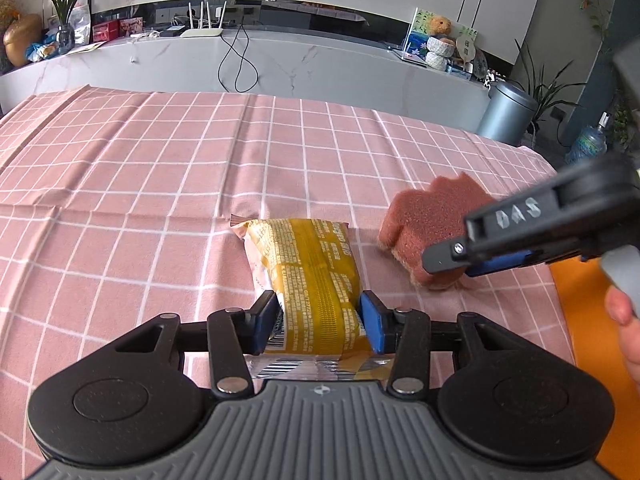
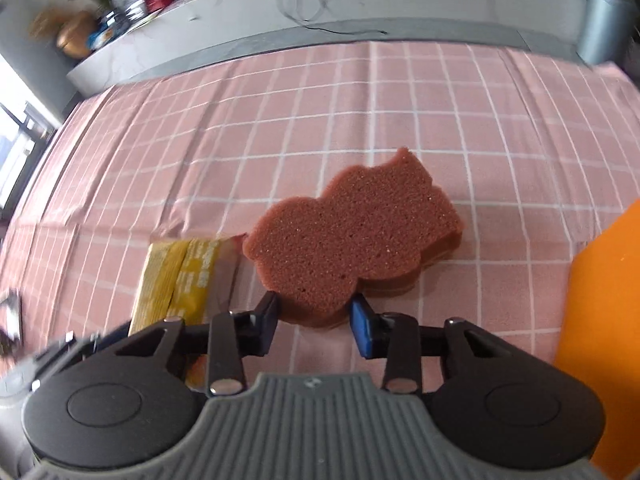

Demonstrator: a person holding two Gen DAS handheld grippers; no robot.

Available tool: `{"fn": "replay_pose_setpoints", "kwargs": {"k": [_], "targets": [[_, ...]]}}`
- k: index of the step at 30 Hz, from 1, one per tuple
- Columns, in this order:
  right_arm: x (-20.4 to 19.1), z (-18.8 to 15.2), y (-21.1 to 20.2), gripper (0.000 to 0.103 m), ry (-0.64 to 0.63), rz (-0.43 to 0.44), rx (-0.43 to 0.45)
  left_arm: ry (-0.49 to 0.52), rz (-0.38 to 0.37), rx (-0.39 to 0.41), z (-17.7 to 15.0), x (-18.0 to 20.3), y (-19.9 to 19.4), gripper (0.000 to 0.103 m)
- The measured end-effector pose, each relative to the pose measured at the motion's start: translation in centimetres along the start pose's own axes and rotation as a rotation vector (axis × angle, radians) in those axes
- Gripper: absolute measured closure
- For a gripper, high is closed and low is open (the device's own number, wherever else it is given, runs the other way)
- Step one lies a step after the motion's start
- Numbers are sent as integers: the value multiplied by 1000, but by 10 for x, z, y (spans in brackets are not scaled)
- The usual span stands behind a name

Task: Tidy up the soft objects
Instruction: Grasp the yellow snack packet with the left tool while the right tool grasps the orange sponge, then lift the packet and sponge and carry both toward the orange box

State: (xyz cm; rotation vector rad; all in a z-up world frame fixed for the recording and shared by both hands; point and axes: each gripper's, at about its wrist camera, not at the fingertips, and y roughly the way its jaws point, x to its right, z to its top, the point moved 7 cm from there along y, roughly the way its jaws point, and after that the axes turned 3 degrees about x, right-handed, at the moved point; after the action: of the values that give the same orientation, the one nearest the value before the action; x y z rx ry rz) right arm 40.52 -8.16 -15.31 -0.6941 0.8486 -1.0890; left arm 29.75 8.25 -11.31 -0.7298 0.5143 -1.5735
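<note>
A yellow snack packet (image 1: 308,264) lies on the pink checked tablecloth (image 1: 160,184), and my left gripper (image 1: 320,320) is shut on its near end, blue pads pressing both sides. To its right sits a reddish-brown, wavy-edged sponge (image 1: 424,220). My right gripper (image 1: 446,268) comes in from the right and clamps that sponge. In the right wrist view the sponge (image 2: 352,232) has its near lobe squeezed between the right gripper (image 2: 316,306) fingers, with the packet (image 2: 180,276) just to the left of it.
An orange flat surface (image 2: 600,300) lies at the table's right edge, also seen as an orange surface (image 1: 584,312) in the left wrist view. A person's hand (image 1: 628,320) holds the right gripper. Beyond the table stand a grey-white console (image 1: 280,64) and a grey bin (image 1: 508,112).
</note>
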Motion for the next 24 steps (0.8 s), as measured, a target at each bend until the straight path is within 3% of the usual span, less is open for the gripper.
{"fn": "replay_pose_setpoints", "kwargs": {"k": [5, 14, 17, 24], "targets": [[-21, -32, -28, 65, -189, 39, -1, 1, -6, -14, -12, -5, -13, 51], [-46, -105, -60, 65, -557, 141, -134, 21, -52, -55, -41, -2, -45, 52], [-56, -128, -67, 65, -687, 134, -162, 43, -58, -69, -54, 2, -57, 53], [-63, -172, -85, 65, -797, 128, -207, 69, -66, -96, -81, 7, -85, 53]]}}
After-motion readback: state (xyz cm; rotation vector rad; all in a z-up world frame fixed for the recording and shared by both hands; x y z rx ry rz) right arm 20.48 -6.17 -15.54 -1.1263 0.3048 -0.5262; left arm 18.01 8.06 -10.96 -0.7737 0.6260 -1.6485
